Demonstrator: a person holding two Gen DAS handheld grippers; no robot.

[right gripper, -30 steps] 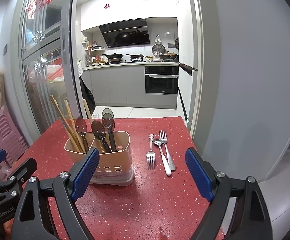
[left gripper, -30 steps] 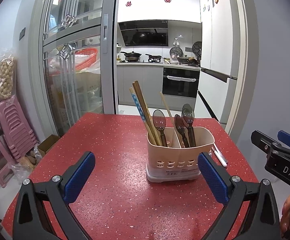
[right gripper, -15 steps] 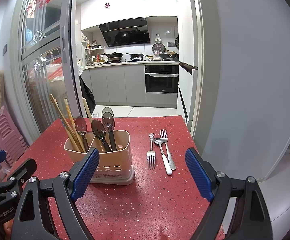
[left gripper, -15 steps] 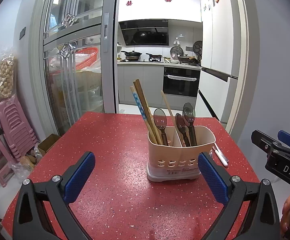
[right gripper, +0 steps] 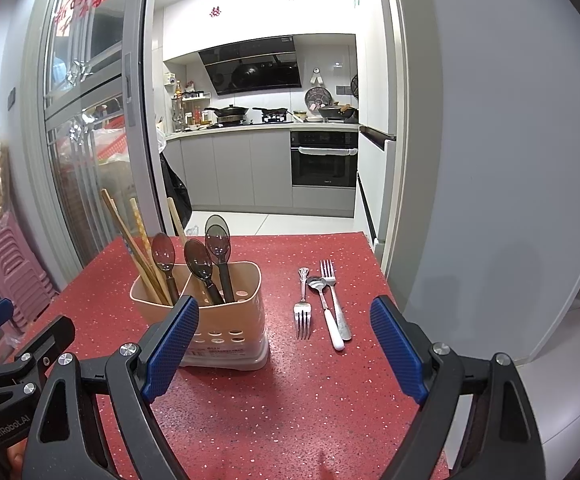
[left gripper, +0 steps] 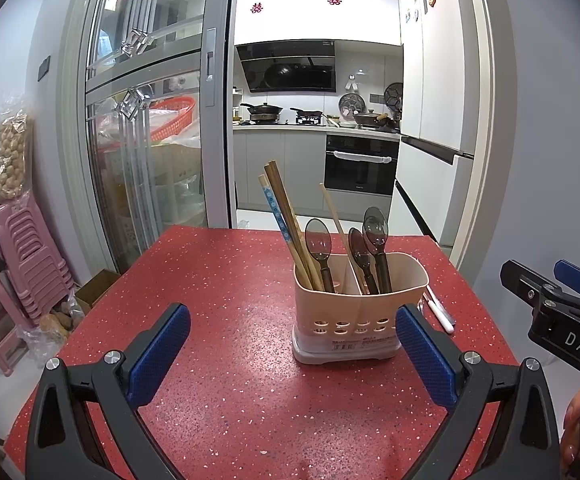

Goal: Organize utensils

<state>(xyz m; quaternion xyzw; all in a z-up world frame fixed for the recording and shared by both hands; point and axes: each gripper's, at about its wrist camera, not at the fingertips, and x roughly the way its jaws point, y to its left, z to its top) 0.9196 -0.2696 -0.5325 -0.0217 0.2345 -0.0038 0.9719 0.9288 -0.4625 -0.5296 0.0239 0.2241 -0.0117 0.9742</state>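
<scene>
Red speckled table: a beige caddy holds chopsticks and dark spoons, while two forks and a white-handled spoon lie loose at its three o'clock. Left gripper and right gripper hover, fingers spread, empty. Sorting looks unfinished; likely next, the right pinches one thin handle.

Table: red, flecked all over with tiny white specks.
Caddy: pale beige, round holes low on the wall, white base.
Spoons in caddy: smoky translucent bowls on dark handles.
Chopsticks: brown wood; one pale with a blue dotted print.
Forks: shiny silver.
Small spoon: silver bowl, white handle.
Gripper pads: blue, fine cross-hatch, on black arms.
Stools: pink.
</scene>
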